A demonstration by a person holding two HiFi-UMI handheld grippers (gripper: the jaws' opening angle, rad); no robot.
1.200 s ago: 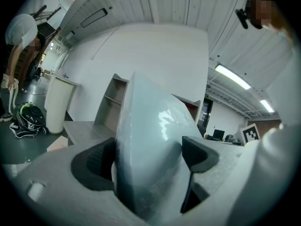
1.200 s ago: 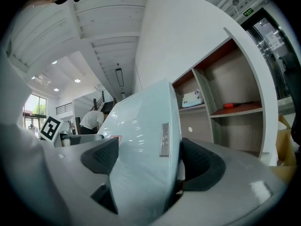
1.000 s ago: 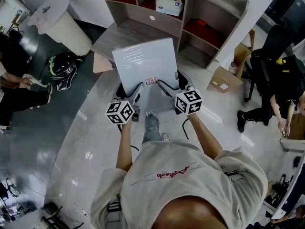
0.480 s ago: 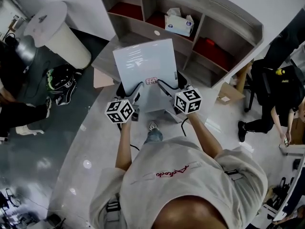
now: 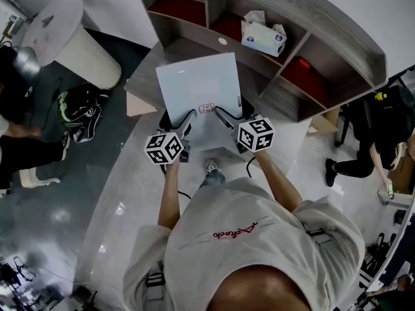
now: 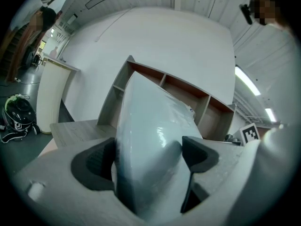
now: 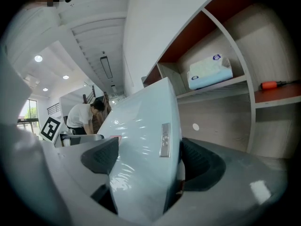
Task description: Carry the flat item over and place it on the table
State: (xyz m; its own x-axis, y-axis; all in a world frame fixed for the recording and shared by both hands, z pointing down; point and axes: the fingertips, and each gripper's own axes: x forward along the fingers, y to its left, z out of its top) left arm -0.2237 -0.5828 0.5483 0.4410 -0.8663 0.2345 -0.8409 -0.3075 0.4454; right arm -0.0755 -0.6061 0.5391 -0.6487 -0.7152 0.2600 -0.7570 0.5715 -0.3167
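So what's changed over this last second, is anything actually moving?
The person has stepped forward. The grey wooden table and its shelf unit are nearer, and the flat white glossy board now reaches further over the tabletop. Nothing was let go: the left gripper and right gripper stay shut on the board's near edge, with fingers on either side of it, as before.
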